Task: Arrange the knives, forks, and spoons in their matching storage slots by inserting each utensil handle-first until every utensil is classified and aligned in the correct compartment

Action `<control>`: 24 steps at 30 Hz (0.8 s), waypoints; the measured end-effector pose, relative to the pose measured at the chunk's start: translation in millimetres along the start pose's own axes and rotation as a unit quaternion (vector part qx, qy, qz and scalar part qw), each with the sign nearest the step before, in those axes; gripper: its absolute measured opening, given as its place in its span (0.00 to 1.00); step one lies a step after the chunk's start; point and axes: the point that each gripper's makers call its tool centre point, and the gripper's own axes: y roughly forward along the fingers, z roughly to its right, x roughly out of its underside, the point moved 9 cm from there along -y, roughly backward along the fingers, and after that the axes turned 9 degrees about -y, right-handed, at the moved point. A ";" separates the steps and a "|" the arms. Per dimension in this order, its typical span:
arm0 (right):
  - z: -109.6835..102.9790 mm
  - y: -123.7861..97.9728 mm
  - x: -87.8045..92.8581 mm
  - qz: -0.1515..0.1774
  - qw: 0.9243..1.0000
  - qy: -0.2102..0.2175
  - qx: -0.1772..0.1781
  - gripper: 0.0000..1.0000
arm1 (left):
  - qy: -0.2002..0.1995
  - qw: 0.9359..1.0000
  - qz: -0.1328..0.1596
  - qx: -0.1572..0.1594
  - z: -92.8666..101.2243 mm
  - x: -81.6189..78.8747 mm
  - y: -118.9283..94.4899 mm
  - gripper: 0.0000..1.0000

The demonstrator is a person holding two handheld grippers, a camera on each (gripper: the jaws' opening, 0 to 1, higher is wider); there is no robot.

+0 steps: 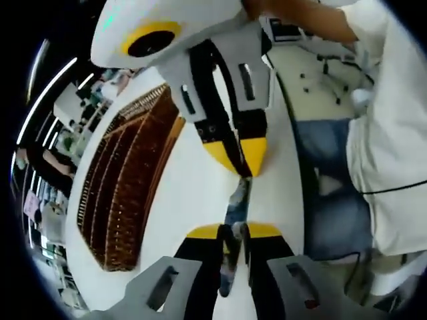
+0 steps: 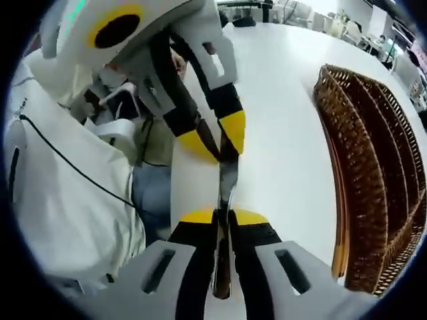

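A shiny flat metal utensil (image 1: 238, 197) is held level above the white table, one end in each gripper; I cannot tell which kind it is. My left gripper (image 1: 233, 231) is shut on its near end in the left gripper view, and my right gripper (image 1: 244, 159) comes down from the top, its yellow tips closed on the far end. In the right gripper view the right gripper (image 2: 223, 217) is shut on the utensil (image 2: 228, 175), and the left gripper (image 2: 222, 141) pinches its other end. The brown wicker cutlery tray (image 1: 127, 193) (image 2: 373, 153) lies off to the side.
The white table (image 1: 193, 180) (image 2: 280, 100) runs between the grippers and the tray. The person in a white shirt (image 2: 60, 200) and jeans (image 1: 333, 200) stands at the table's edge. Office chairs and desks stand farther back.
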 end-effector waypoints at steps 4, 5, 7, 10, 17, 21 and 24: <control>-0.5 1.6 -2.7 -0.003 1.000 -0.006 -0.004 0.08 | 0.002 1.000 0.004 -0.006 0.6 0.4 -0.1 0.12; -0.8 1.5 -2.6 -0.003 1.000 -0.006 -0.004 0.08 | 0.003 1.000 0.005 -0.007 0.8 0.4 -0.3 0.12; -2.4 1.4 -2.6 -0.003 1.000 -0.011 0.001 0.08 | 0.005 1.000 0.005 -0.010 1.4 0.3 -0.3 0.12; -4.4 1.0 -1.8 -0.001 1.000 -0.020 0.010 0.07 | 0.009 1.000 0.006 -0.011 1.0 -0.1 -0.2 0.12; -8.7 1.3 -2.3 -0.001 0.999 -0.038 0.034 0.07 | 0.008 1.000 0.003 -0.001 -1.1 -1.3 0.0 0.12; -10.4 1.4 -2.6 -0.002 0.998 -0.046 0.046 0.07 | 0.000 1.000 -0.009 0.022 -3.5 -4.8 1.8 0.11; -10.3 1.4 -2.0 0.002 0.998 -0.044 0.049 0.07 | -0.008 1.000 -0.012 0.027 -4.7 -5.3 2.5 0.11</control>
